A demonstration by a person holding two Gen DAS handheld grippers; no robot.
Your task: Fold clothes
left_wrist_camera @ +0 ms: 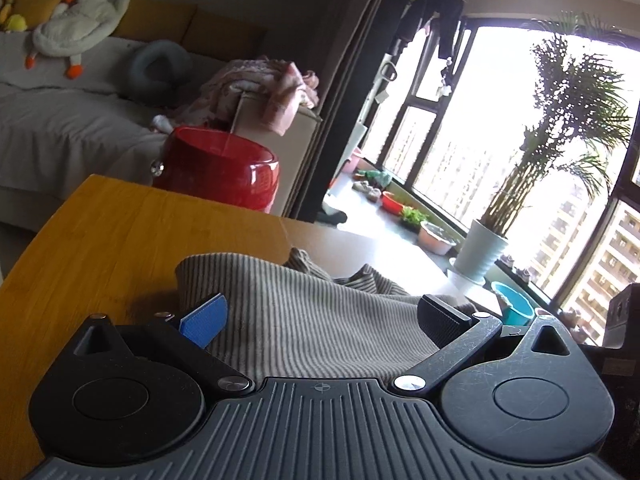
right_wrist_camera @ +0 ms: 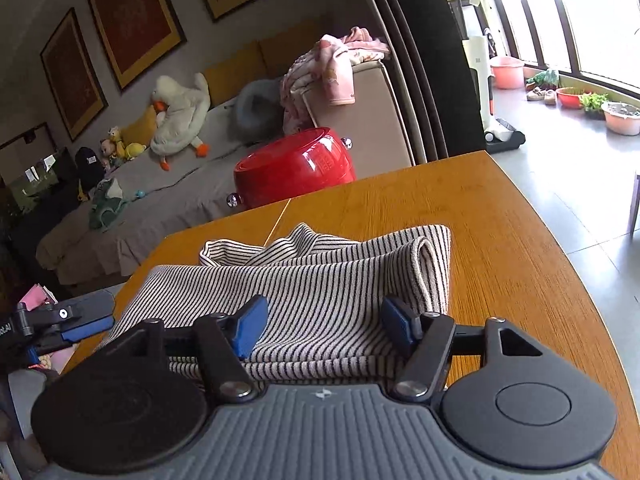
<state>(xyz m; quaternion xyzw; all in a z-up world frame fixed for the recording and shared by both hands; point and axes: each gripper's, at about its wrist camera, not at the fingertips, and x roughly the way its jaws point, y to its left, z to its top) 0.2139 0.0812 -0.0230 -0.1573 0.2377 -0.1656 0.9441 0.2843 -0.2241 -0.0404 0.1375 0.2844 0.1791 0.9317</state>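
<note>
A black-and-white striped garment (right_wrist_camera: 320,280) lies folded in layers on the wooden table (right_wrist_camera: 500,248). My right gripper (right_wrist_camera: 324,326) is open, with its blue pads just above the garment's near edge, one on each side of a wide stretch of cloth. My left gripper (left_wrist_camera: 320,316) is open wide, low over the same striped garment (left_wrist_camera: 304,320), which fills the gap between its fingers. The left gripper also shows at the left edge of the right wrist view (right_wrist_camera: 68,324), beside the garment's left side.
A red round stool (right_wrist_camera: 296,168) stands beyond the table's far edge, in front of a grey sofa (right_wrist_camera: 160,200) with plush toys and pink clothes (right_wrist_camera: 332,68). Windows, a potted plant (left_wrist_camera: 480,252) and basins on the floor lie to the right. The table edge (left_wrist_camera: 24,272) is near.
</note>
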